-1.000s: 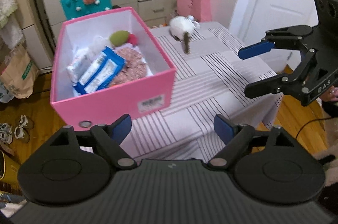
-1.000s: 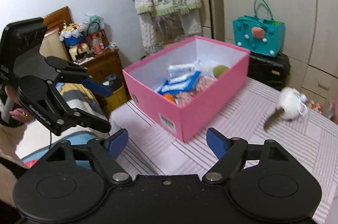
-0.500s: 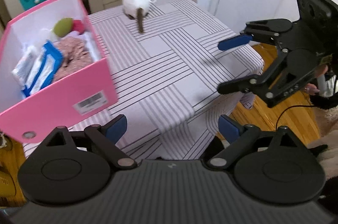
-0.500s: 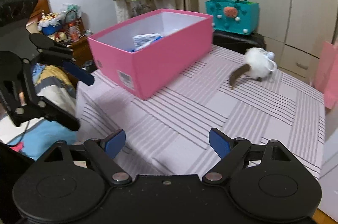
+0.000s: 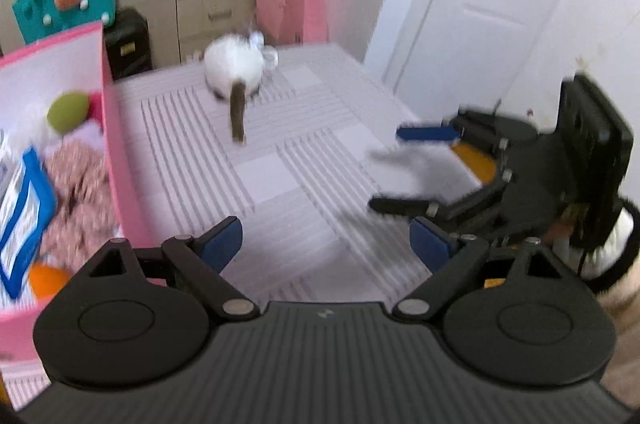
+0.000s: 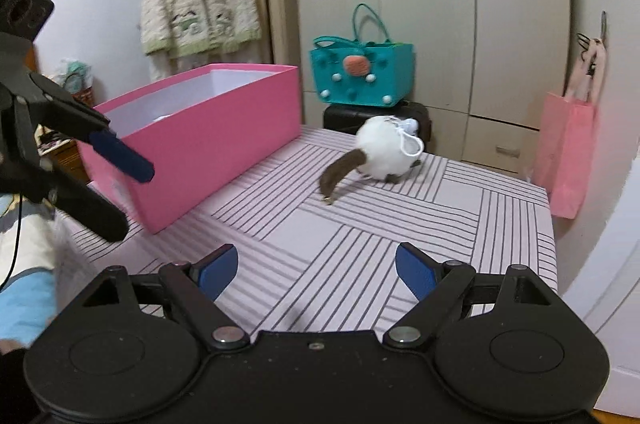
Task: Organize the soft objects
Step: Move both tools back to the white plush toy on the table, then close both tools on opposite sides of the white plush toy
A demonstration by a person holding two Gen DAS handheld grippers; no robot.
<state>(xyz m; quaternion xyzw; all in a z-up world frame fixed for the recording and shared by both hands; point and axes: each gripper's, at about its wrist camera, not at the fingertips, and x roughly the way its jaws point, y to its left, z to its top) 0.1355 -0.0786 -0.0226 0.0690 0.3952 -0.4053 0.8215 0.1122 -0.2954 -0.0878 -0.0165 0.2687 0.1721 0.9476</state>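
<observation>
We see the plush toy (image 6: 384,151) lying on the counter (image 6: 400,232), well ahead of both tongs; right tongs (image 6: 316,270) spread and empty, left tongs (image 5: 326,242) spread, closing on nothing.

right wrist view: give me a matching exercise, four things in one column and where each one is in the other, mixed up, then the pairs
Things:
1. white plush toy
2. pink box
3. teal bag
4. cream cardigan

Places:
A. hanging by the wall, behind the box
B. lying on the striped tablecloth, far side
C. on a black case in front of the wardrobe
D. standing on the table's left part

Pairs: 1-B, 2-D, 3-C, 4-A
</observation>
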